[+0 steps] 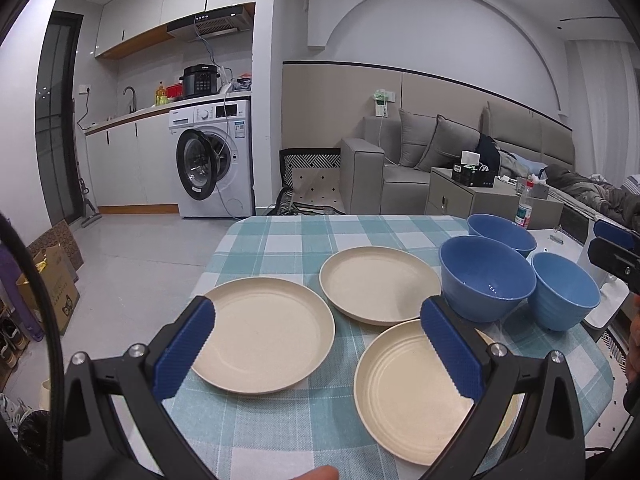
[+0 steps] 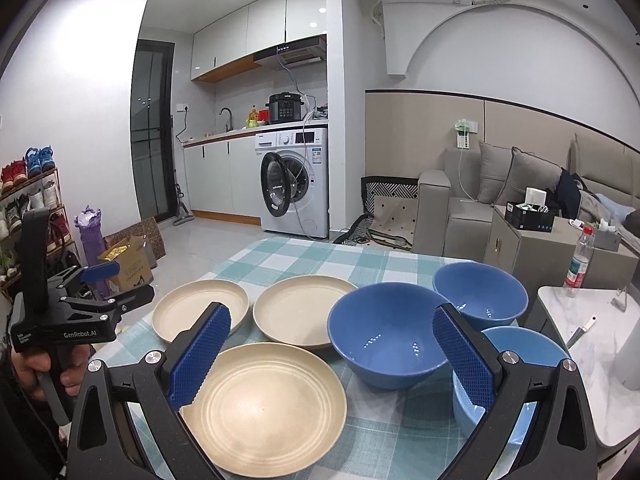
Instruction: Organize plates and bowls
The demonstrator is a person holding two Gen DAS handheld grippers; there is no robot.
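Note:
Three cream plates lie apart on the checked tablecloth (image 1: 280,236): a left plate (image 1: 260,336), a far plate (image 1: 380,284) and a near plate (image 1: 416,396). To their right stand a big blue bowl (image 1: 486,284), a far blue bowl (image 1: 502,234) and a light blue bowl (image 1: 566,292). My left gripper (image 1: 316,316) hovers open above the plates, holding nothing. My right gripper (image 2: 332,316) is open too, above the near plate (image 2: 264,404) and the big blue bowl (image 2: 384,332). Its right finger hides part of the light blue bowl (image 2: 520,360).
A white side table (image 2: 600,360) with a water bottle (image 2: 578,260) and a small utensil stands right of the table. Sofa and cabinet lie beyond. Cardboard boxes (image 2: 128,260) and a shoe rack sit on the floor at left. A hand (image 2: 48,364) holds the left gripper.

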